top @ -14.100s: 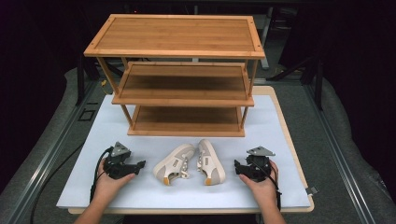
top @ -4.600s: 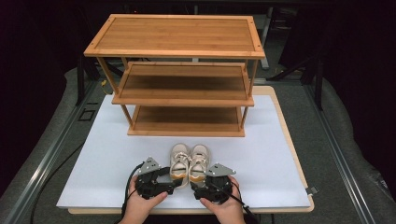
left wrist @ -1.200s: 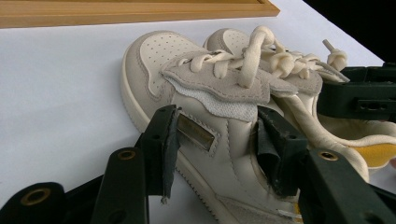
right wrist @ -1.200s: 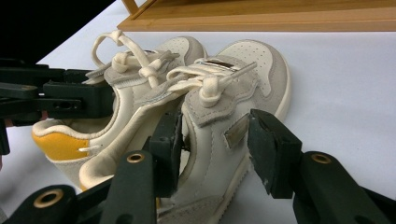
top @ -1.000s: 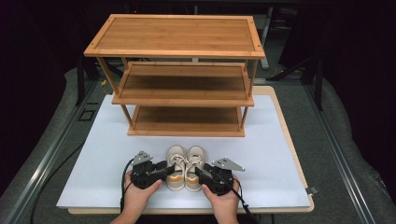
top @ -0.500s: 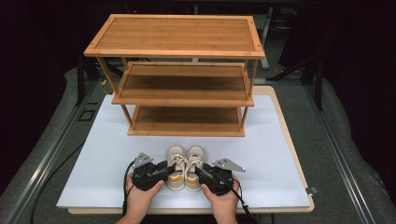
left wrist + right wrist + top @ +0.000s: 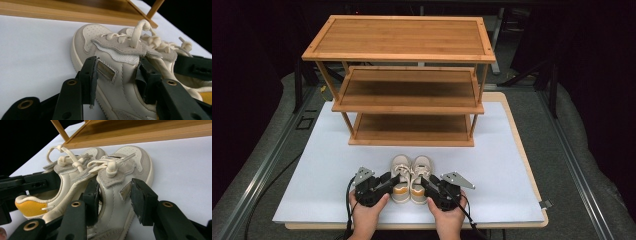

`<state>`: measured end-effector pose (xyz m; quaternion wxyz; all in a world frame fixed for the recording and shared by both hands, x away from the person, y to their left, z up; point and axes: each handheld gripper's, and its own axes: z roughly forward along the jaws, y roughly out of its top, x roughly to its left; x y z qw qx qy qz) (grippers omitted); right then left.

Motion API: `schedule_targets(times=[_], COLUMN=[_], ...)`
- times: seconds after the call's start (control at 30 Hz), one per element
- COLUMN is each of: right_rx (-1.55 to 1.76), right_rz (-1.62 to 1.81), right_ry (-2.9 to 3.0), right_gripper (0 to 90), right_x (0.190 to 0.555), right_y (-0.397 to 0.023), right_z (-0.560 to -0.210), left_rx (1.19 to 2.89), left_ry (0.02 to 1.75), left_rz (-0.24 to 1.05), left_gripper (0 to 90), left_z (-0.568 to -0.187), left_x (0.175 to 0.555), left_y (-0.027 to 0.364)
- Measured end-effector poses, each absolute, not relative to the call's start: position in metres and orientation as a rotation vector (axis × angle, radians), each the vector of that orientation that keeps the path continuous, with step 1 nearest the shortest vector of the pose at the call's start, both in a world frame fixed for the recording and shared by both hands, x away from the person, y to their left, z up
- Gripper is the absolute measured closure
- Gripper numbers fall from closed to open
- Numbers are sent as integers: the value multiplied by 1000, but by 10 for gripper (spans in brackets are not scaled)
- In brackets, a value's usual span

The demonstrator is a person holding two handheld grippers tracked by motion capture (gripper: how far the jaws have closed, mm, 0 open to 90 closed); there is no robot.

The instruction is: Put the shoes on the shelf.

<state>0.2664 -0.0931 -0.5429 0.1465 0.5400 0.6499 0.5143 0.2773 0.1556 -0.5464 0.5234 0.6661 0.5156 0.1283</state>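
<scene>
A white sheet (image 7: 312, 165) covers the table (image 7: 532, 165). At its far side stands a wooden three-tier shoe rack (image 7: 399, 42), well apart from the hands; the strip of sheet between the rack and the shoes is bare. A black cable (image 7: 348, 220) trails back from the left gripper over the near edge.

Near the front edge sit two small cream sneakers, side by side and touching. Their long axes run from the near edge toward the rack — toes point at the rack, heels toward the person.

From left to right: the left hand (image 7: 367, 220) holds the left gripper (image 7: 393, 181), whose jaws have just been closing and now straddle the left shoe (image 7: 401, 177) at its rear half, one jaw on the outer side, one inside the opening. The right shoe (image 7: 420, 175) lies just beside it. The right gripper (image 7: 426, 184), held by the right hand (image 7: 447, 222), grips that shoe the same way, jaws clamped on its side wall. The left shoe's heel is yellow in the right gripper view.
</scene>
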Motion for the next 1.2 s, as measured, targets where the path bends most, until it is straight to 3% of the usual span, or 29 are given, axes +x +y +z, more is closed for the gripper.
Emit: schedule_targets(times=[0.37,1.2], right_rx=[1606,1670], right_rz=[1552,1539], right_ry=[1796,1738], right_gripper=[528,582], right_x=[267,263], right_y=[-94,-87], right_z=[-549,-549], left_rx=[1506,1498], left_ry=[1243,1271], left_rz=[217,269], left_gripper=[438,546], left_z=[-554,-551], left_x=[278,278], left_y=[160,156])
